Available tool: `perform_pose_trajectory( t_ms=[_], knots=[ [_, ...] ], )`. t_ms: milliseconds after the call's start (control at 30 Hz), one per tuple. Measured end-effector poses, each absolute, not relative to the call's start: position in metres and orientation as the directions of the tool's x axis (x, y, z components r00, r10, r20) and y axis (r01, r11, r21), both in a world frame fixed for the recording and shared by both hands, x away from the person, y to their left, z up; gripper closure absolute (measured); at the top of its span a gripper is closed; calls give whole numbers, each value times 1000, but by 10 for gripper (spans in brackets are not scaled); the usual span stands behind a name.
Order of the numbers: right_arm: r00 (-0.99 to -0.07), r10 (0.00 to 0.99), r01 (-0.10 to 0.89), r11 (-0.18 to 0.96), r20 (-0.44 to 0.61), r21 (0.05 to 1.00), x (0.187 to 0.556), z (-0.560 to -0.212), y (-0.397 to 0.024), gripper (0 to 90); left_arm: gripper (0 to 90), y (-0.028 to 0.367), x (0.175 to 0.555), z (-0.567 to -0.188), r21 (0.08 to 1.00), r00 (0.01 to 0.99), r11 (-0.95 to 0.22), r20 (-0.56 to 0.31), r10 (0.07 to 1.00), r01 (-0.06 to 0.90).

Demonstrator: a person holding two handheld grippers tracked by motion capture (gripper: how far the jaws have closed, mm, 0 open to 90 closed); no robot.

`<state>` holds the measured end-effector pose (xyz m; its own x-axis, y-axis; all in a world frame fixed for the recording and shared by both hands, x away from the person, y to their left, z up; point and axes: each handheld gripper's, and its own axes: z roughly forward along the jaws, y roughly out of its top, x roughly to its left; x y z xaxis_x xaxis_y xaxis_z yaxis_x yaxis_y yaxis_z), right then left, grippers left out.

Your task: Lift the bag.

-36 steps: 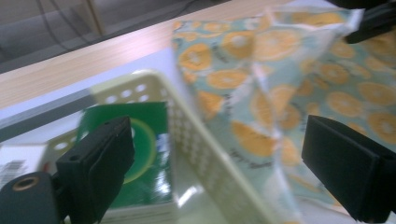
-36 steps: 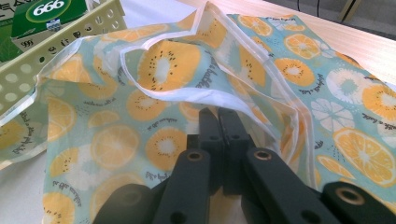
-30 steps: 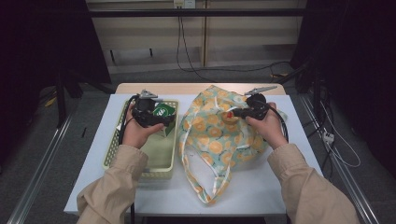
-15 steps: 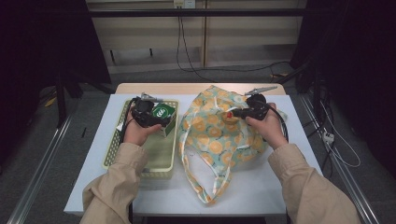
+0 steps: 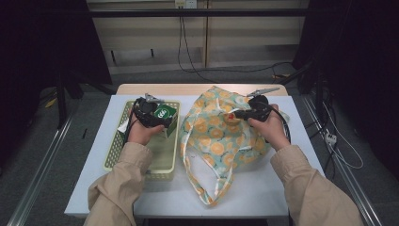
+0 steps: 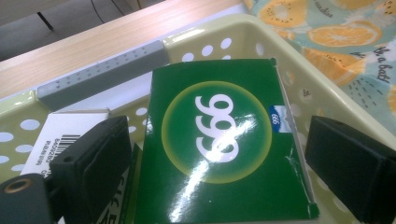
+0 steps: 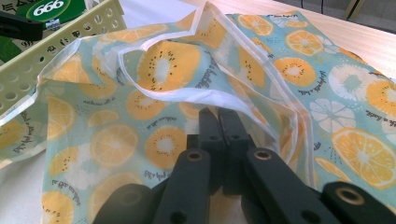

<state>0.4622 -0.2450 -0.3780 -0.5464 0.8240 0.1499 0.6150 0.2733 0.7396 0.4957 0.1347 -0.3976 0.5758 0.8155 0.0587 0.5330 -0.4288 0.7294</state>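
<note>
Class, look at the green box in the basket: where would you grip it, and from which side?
Grip the green box across its two long side edges, coming from above: it leans face-up in the basket, and both edges stand free between the left hand-held gripper jaws.

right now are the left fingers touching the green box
Apart. The left gripper view shows both fingers standing off the green box, with basket wall visible in the right-hand gap.

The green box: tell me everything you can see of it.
The green box is glossy cardboard with a yellow-ringed circle holding white digits and a small blue mark at one edge. It sits tilted in the pale perforated basket, beside a white barcoded box. The left gripper straddles it, jaws apart and not touching it.
</note>
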Motion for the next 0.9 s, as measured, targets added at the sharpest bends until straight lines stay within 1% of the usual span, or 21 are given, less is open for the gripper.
perform_pose_trajectory(
  t_ms=[133,200,333,433,533,667,733,800,833,867,900],
  knots=[
    [-547,824,614,273,149,741,462,-378,-245,900,63,132,494,-399,734,564,-425,69,823,531],
    [-546,825,613,272,148,742,462,-377,-244,900,66,132,494,-398,720,581,-446,73,810,532],
    [-549,822,611,274,148,743,461,-377,-244,900,105,130,492,-396,718,586,-448,70,808,533],
    [-549,822,611,275,147,743,461,-377,-244,900,117,131,491,-396,720,585,-450,74,807,529],
    [-549,823,610,275,146,743,461,-376,-244,900,105,131,490,-398,718,580,-432,47,813,547],
    [-548,824,610,277,142,743,461,-376,-244,900,100,134,492,-404,675,570,-439,33,821,593],
    [-547,824,610,275,144,743,460,-376,-243,900,82,136,494,-407,679,557,-408,-1,831,610],
    [-552,822,609,281,141,742,461,-377,-242,900,80,135,494,-409,681,557,-409,2,830,608],
    [-552,822,608,281,141,743,461,-377,-242,900,101,134,495,-409,679,565,-417,4,825,604],
    [-551,822,609,281,141,741,461,-377,-242,900,114,131,494,-410,682,555,-420,24,831,599],
    [-551,823,610,280,142,741,461,-377,-242,900,110,130,495,-410,671,569,-441,34,822,597]
  ],
)
